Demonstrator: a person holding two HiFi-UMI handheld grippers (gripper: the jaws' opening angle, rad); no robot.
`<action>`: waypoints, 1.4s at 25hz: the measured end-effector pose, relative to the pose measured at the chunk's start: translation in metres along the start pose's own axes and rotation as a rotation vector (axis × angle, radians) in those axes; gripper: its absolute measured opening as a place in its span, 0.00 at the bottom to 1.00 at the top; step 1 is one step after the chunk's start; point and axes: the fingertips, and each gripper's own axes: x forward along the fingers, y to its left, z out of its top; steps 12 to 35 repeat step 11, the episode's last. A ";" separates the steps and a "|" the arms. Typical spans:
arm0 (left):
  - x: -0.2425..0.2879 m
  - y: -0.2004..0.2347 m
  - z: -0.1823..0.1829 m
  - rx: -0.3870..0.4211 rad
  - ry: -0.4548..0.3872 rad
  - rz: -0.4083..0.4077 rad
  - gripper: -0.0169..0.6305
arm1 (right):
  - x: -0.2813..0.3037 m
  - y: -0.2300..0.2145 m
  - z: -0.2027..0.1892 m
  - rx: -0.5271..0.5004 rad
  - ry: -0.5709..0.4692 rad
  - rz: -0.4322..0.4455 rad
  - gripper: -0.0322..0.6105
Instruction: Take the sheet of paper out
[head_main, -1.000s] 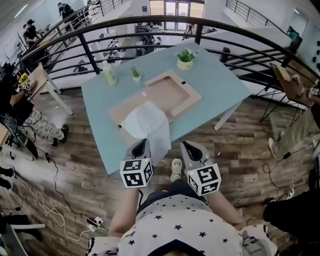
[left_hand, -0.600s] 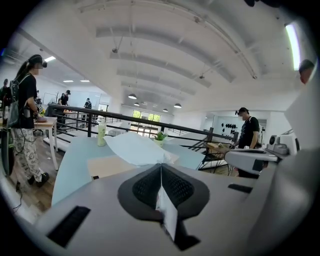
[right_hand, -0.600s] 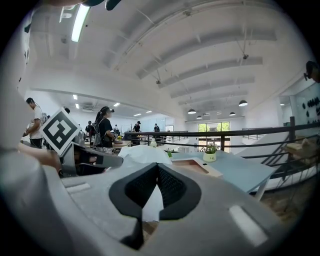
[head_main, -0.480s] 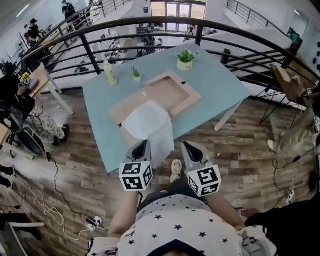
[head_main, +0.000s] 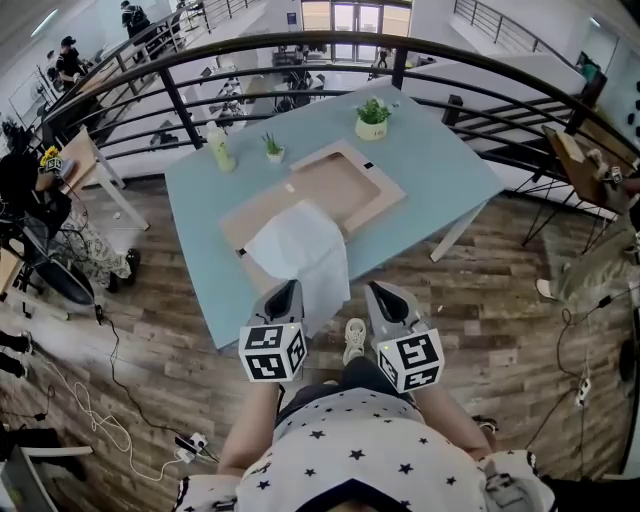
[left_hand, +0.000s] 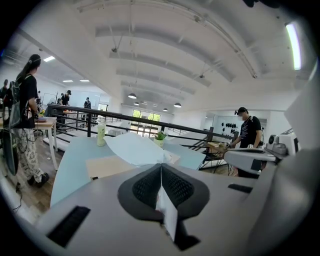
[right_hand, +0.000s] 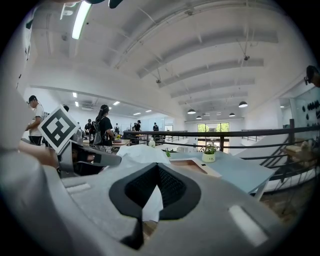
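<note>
Head view: the white sheet of paper (head_main: 298, 250) drapes off the shallow wooden tray's (head_main: 350, 180) near corner, straight ahead of the left gripper (head_main: 283, 292). Left gripper view: jaws clamped on the sheet's corner. Right gripper view: the right gripper (right_hand: 159, 167) is closed tight, with the sheet ahead and to its left.

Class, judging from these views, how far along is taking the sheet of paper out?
Done: the left tongs are shut on the white sheet of paper, whose near end hangs over the edge of the blue table. In hand: the sheet, its far end lying on the shallow wooden frame. Left: drawing it clear. The right tongs are shut beside it; whether they grip it is unclear.
</note>
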 end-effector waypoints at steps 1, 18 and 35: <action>0.001 0.000 0.000 -0.002 0.001 0.000 0.03 | 0.000 -0.001 -0.001 0.002 0.001 0.002 0.06; 0.012 0.003 0.000 -0.006 0.003 0.002 0.03 | 0.008 -0.008 -0.003 0.002 0.003 0.002 0.06; 0.012 0.003 0.000 -0.006 0.003 0.002 0.03 | 0.008 -0.008 -0.003 0.002 0.003 0.002 0.06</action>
